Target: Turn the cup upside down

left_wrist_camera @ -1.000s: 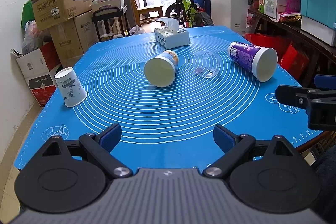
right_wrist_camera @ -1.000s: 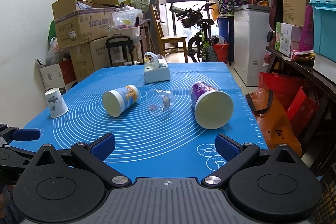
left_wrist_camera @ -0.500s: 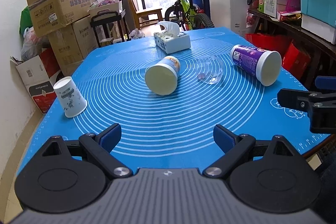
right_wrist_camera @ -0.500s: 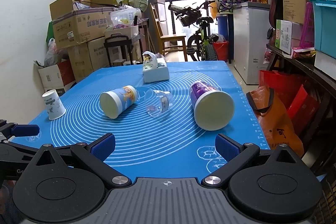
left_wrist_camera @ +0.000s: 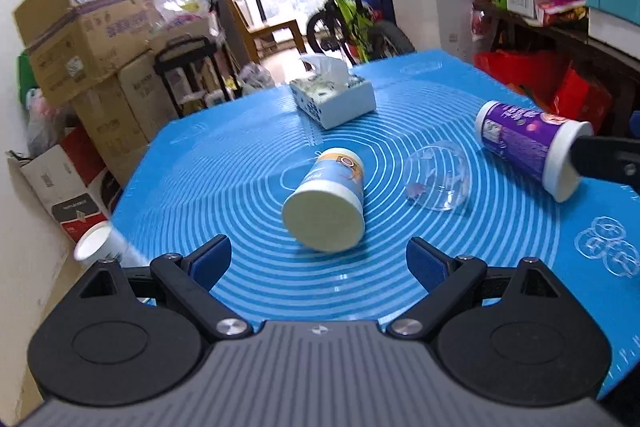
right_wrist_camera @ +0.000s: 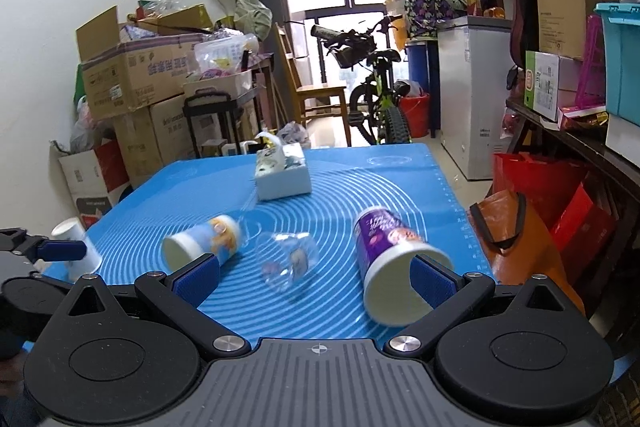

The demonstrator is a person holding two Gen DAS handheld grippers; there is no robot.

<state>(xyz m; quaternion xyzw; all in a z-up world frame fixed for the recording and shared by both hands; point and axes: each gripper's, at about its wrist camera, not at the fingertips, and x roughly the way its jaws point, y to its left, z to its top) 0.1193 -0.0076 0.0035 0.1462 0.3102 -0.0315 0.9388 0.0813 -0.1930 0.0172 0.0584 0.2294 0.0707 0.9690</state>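
cluttered home storage room
stacked cardboard boxes [right_wrist_camera: 136,75], a bicycle [right_wrist_camera: 372,87], a wooden chair [right_wrist_camera: 312,91] and a freezer [right_wrist_camera: 472,87] are seen around a mat-covered table [right_wrist_camera: 360,171].

Each hand-held gripper [left_wrist_camera: 319,261] has black linkage arms, blue finger pads [left_wrist_camera: 211,262], silver screws and a ribbed grey body.

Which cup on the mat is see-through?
The clear plastic cup, lying on its side between the blue cup and purple cup; both are opaque.
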